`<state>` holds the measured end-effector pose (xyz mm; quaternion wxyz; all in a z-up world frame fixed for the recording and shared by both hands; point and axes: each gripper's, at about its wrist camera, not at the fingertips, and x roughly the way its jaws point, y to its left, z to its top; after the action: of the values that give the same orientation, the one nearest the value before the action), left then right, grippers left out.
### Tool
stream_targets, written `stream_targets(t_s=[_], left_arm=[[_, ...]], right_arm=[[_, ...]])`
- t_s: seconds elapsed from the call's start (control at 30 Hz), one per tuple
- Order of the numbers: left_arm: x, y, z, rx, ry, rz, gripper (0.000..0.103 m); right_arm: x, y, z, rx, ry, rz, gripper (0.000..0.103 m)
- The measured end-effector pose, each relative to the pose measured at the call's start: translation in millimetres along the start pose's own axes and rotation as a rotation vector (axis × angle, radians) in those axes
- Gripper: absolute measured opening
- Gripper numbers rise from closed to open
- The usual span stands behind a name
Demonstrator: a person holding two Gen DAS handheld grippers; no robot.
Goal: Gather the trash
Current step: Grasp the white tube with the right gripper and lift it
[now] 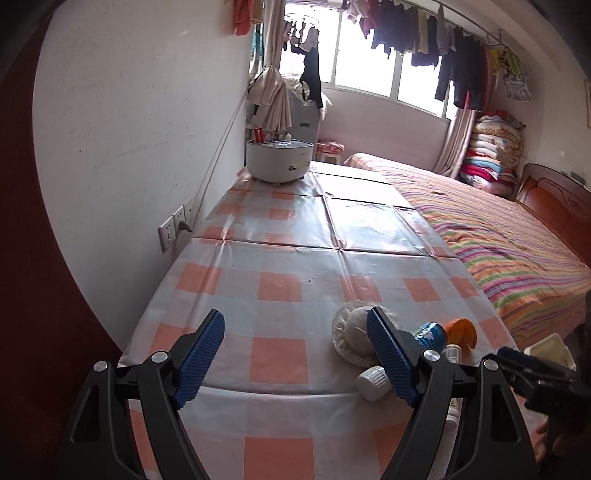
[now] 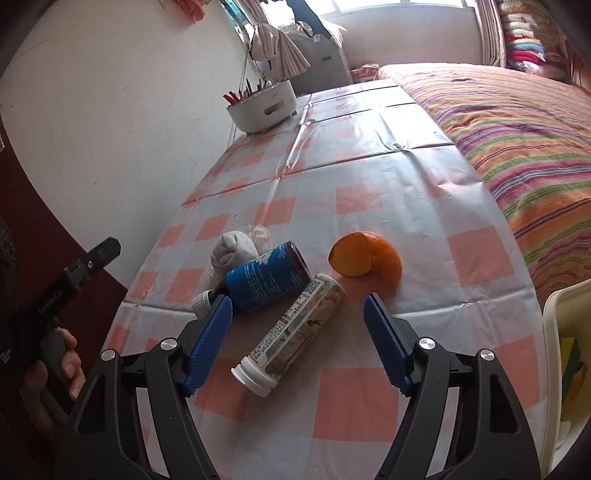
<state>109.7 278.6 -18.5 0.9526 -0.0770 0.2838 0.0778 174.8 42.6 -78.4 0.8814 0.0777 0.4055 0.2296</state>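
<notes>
- A long table covered in a glossy orange-and-white checked plastic cloth (image 2: 369, 177) runs away toward twelve o'clock.
- Near edge, clustered together: a crumpled white sock on white mesh (image 2: 232, 247), a blue cylindrical can on its side (image 2: 266, 277), a clear labelled bottle with a white cap (image 2: 295, 328), a small white-capped bottle (image 2: 202, 302).
- At one o'clock of these: an orange peel half (image 2: 369, 258).
- Far end: a round white tub holding pencils (image 2: 264, 107).

1. You're in a home bedroom: a bed (image 1: 491, 225) with a striped cover lies at two o'clock.
2. Laundry (image 1: 424, 33) hangs along the window at twelve.
3. Folded quilts (image 1: 491, 147) are stacked at one o'clock.
4. A checked tablecloth (image 1: 295, 229) covers the table ahead.
</notes>
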Motion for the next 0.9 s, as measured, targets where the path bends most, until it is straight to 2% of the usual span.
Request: stream_targets(t_s=[0.07, 0.23, 0.4, 0.43, 0.47, 0.5, 0.7, 0.77, 0.9], left_arm=[[0.7, 1.6, 0.3, -0.02, -0.001, 0.006, 0.077], [1.5, -0.7, -0.5, -0.027, -0.012, 0.022, 0.077], [5.9, 0.9, -1.1, -0.057, 0.012, 0.009, 0.077], [7.3, 0.9, -1.6, -0.058, 0.021, 0.005, 0.077], [9.2, 0.2, -2.4, -0.058, 0.029, 0.003, 0.077], [9.6, 0.4, -2.9, -0.06, 0.032, 0.0, 0.077], [11.1, -2.9, -5.2, -0.057, 0.044, -0.006, 0.077], [12.4, -4.6, -5.2, -0.055, 0.051, -0.01, 0.077], [17.9, -12.3, -8.4, -0.025, 0.076, -0.013, 0.077]], right_arm=[[4.5, 2.0, -0.8, -0.016, 0.007, -0.029, 0.071], [22.6, 4.2, -0.6, 0.001, 0.05, -0.033, 0.071], [35.3, 13.4, -1.7, -0.027, 0.069, -0.066, 0.071], [37.7, 14.3, -3.5, -0.031, 0.075, -0.078, 0.069], [39.8, 14.6, -4.7, -0.038, 0.079, -0.086, 0.061], [42.6, 15.4, -5.9, -0.045, 0.087, -0.088, 0.058], [52.2, 16.8, -9.6, -0.06, 0.115, -0.097, 0.05], [51.7, 18.9, -9.7, -0.08, 0.121, -0.098, 0.04], [48.5, 16.4, -11.4, -0.092, 0.13, -0.09, 0.031]])
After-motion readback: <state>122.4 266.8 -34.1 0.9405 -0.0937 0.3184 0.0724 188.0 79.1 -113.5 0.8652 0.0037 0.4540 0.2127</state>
